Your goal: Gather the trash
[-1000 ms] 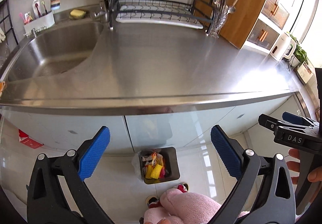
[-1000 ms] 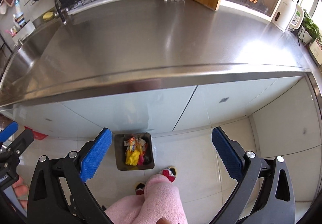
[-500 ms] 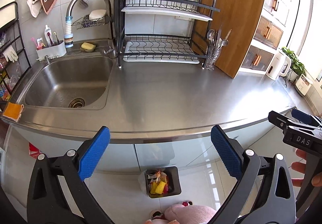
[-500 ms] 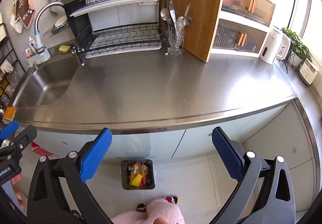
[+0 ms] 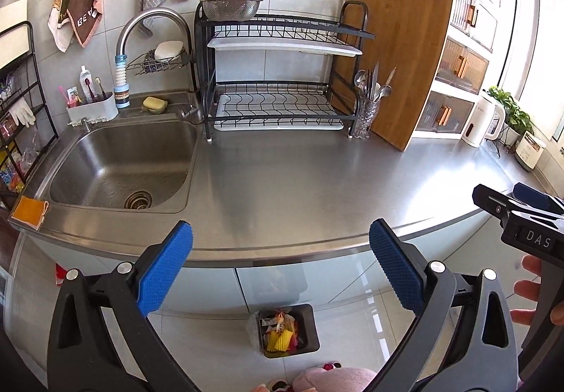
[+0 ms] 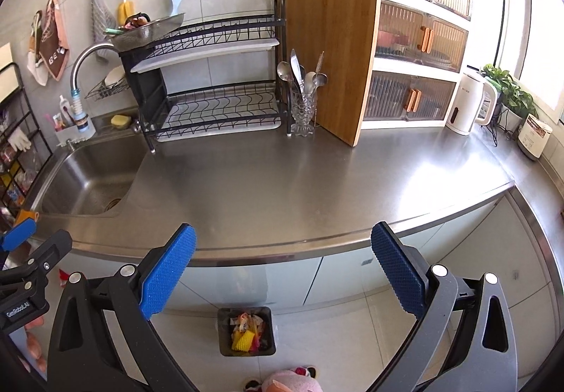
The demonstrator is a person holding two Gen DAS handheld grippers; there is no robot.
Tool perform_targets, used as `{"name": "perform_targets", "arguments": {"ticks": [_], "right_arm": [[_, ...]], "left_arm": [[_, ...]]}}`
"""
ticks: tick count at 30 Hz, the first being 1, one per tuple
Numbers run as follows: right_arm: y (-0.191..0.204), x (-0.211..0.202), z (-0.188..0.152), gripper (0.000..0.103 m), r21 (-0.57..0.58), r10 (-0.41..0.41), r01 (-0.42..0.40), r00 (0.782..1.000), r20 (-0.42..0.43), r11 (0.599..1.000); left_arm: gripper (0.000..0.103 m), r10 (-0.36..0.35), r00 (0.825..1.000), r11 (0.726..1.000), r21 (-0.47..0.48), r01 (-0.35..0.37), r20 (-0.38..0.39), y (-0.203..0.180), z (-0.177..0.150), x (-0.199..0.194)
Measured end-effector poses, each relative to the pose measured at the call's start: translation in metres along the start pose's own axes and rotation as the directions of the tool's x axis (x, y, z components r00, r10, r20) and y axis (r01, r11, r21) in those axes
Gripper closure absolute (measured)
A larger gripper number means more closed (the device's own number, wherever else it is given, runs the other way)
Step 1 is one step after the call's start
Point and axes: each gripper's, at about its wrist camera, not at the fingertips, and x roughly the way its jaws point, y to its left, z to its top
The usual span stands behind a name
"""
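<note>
A dark trash bin (image 5: 312,321) stands on the floor below the counter, holding colourful wrappers and a yellow net (image 5: 278,339); it also shows in the right wrist view (image 6: 222,328). My left gripper (image 5: 280,268) is open and empty, held above the counter's front edge. My right gripper (image 6: 282,268) is open and empty, beside it at the same height. The right gripper also shows at the right edge of the left wrist view (image 5: 521,215). The steel counter (image 5: 299,180) shows no loose trash.
A sink (image 5: 120,166) sits at the left with an orange sponge (image 5: 30,212) on its rim. A black dish rack (image 5: 282,74), cutlery glass (image 5: 366,117), wooden cutting board (image 5: 398,64) and white kettle (image 5: 484,122) line the back. Pink slippers (image 5: 331,379) are on the floor.
Both grippers have risen and tilted up, so the view went from the bin and cabinet fronts to the whole counter and back wall. Both stay open.
</note>
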Motion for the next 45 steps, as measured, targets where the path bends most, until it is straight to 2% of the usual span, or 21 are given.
{"name": "perform_targets", "arguments": {"ticks": [45], "right_arm": [[-0.003, 0.005, 0.013, 0.003, 0.017, 0.018, -0.019, 1.000, 0.019, 1.000]], "left_arm": [[0.008, 0.009, 1.000, 1.000, -0.004, -0.009, 0.029, -0.004, 0.013, 0.003]]}}
